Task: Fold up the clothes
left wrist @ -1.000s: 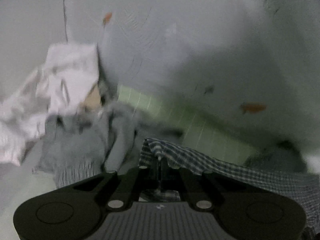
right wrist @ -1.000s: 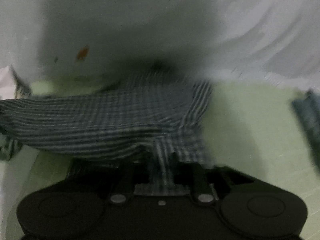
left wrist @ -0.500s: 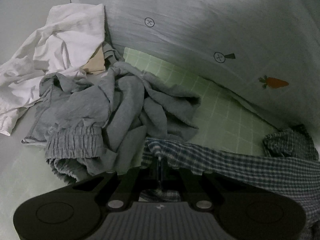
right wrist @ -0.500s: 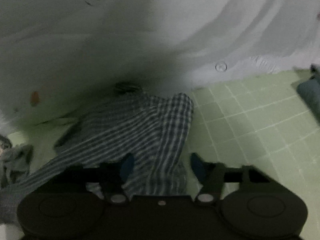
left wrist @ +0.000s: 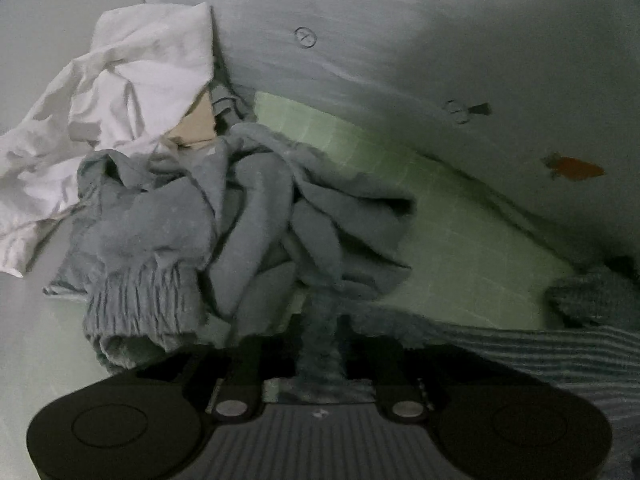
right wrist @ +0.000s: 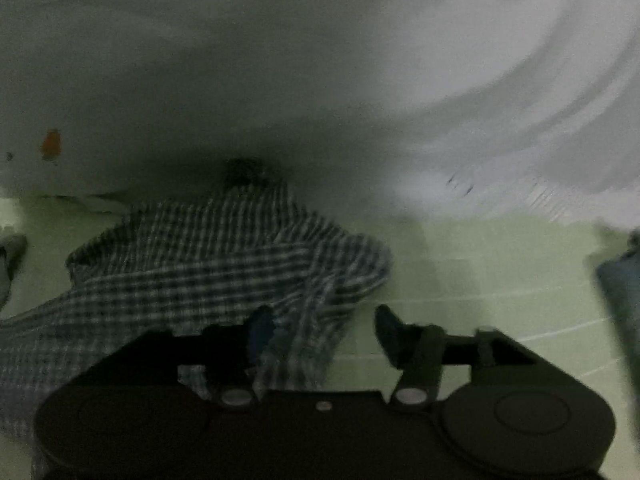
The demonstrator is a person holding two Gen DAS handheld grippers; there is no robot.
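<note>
A blue-and-white checked garment (right wrist: 208,268) lies crumpled on the pale green checked sheet (right wrist: 480,264). My left gripper (left wrist: 320,336) is shut on one edge of this checked garment (left wrist: 540,344), which trails off to the right. My right gripper (right wrist: 324,320) is open, its jaws wide apart; the cloth lies loose over its left finger (right wrist: 260,328), and its right finger (right wrist: 390,328) is over bare sheet.
A heap of grey clothes (left wrist: 224,224) lies just ahead of my left gripper, with a white garment (left wrist: 116,100) behind it at the left. A grey carrot-print duvet (left wrist: 440,40) rises along the back. A dark blue item (right wrist: 620,280) sits at the far right.
My right gripper has opened and let go of the checked garment, which has dropped onto the sheet. My left gripper stays shut on it and has moved a little.
</note>
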